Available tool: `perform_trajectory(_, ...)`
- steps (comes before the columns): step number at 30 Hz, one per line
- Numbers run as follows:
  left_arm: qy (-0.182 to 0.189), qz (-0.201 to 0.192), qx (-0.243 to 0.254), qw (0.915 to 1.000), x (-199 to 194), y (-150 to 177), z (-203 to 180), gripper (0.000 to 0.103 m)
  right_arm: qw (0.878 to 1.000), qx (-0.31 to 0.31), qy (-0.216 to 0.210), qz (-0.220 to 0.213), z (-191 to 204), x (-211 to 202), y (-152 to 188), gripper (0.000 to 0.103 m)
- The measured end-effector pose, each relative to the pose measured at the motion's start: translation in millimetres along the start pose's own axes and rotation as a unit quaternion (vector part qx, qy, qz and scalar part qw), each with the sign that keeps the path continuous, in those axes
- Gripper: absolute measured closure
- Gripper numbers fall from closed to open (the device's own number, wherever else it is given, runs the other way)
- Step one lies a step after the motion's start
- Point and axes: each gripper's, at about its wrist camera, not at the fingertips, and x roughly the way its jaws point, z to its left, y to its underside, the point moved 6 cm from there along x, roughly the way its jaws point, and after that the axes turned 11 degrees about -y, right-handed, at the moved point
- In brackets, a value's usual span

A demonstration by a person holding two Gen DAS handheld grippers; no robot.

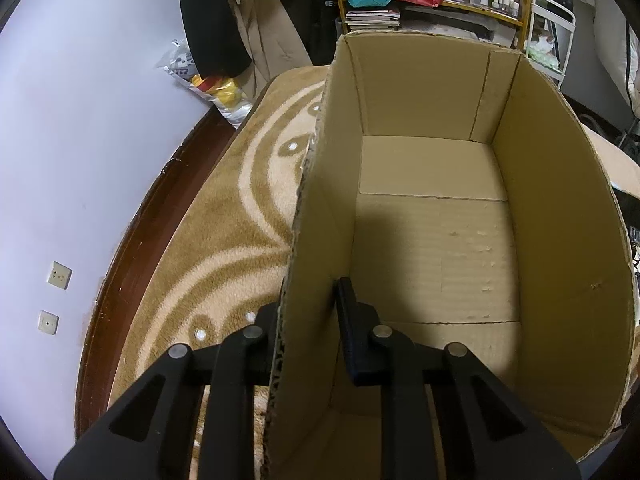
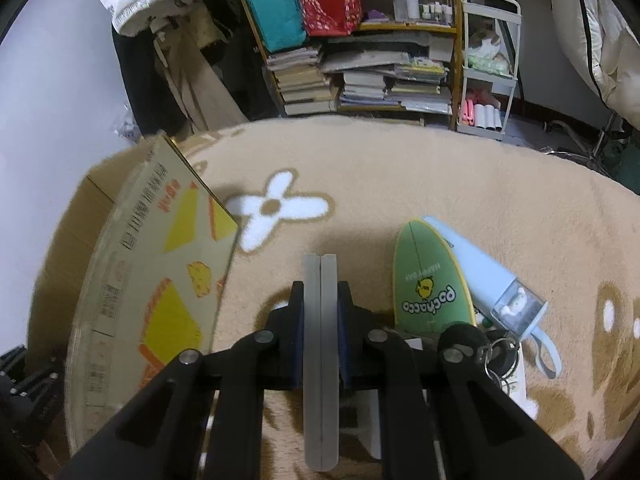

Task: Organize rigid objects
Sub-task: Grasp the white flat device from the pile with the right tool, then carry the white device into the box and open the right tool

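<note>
An open, empty cardboard box point(image 1: 432, 248) stands on the rug; the right wrist view shows its printed outer side point(image 2: 160, 272) at the left. My left gripper point(image 1: 306, 300) straddles the box's left wall, one finger outside and one inside, shut on it. My right gripper point(image 2: 320, 286) is shut on a thin grey flat object point(image 2: 320, 360), seen edge-on with a seam down its middle and held above the rug. Right of it lie a green Pochacco case point(image 2: 432, 280), a light blue case point(image 2: 476, 272) with a strap, and a key bunch point(image 2: 496, 354).
A beige patterned rug point(image 2: 400, 168) covers the floor. Shelves of books point(image 2: 360, 80) and a white cart point(image 2: 488, 80) stand beyond it. A white flat item point(image 2: 370, 424) lies under my right gripper. The wall point(image 1: 80, 140) and a plastic bag point(image 1: 224, 96) are left of the box.
</note>
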Motion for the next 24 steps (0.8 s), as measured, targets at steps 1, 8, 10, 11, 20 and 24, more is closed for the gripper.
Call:
perform_trajectory(1,-0.001,0.000,0.000,1.0000,0.0,-0.3,0.0,0.084,1.000,0.002,-0.004,-0.005,1.7,-2.6,-0.9,0.088)
perform_trajectory(8,-0.005,-0.001,0.002,1.0000,-1.8,3.1,-3.2,0.084,0.999,-0.003,-0.024,-0.034,16.1,-19.2,-10.4,0.088)
perform_trajectory(10,-0.005,-0.001,0.000,1.0000,-1.9,3.0,-3.1,0.084,0.999,-0.008,-0.023,-0.040,19.1,-23.4,-12.2,0.088)
perform_trajectory(11,-0.005,-0.001,0.000,1.0000,-1.7,2.9,-2.9,0.084,0.999,-0.012,-0.023,-0.047,21.2,-28.0,-13.5,0.088)
perform_trajectory(20,-0.006,0.000,-0.001,1.0000,-1.1,2.8,-3.2,0.084,0.992,-0.026,-0.043,-0.113,47.5,-70.1,-35.6,0.088)
perform_trajectory(24,-0.008,-0.003,0.000,1.0000,-1.1,3.0,-4.0,0.084,0.986,-0.038,-0.060,-0.150,69.5,-90.0,-43.9,0.088)
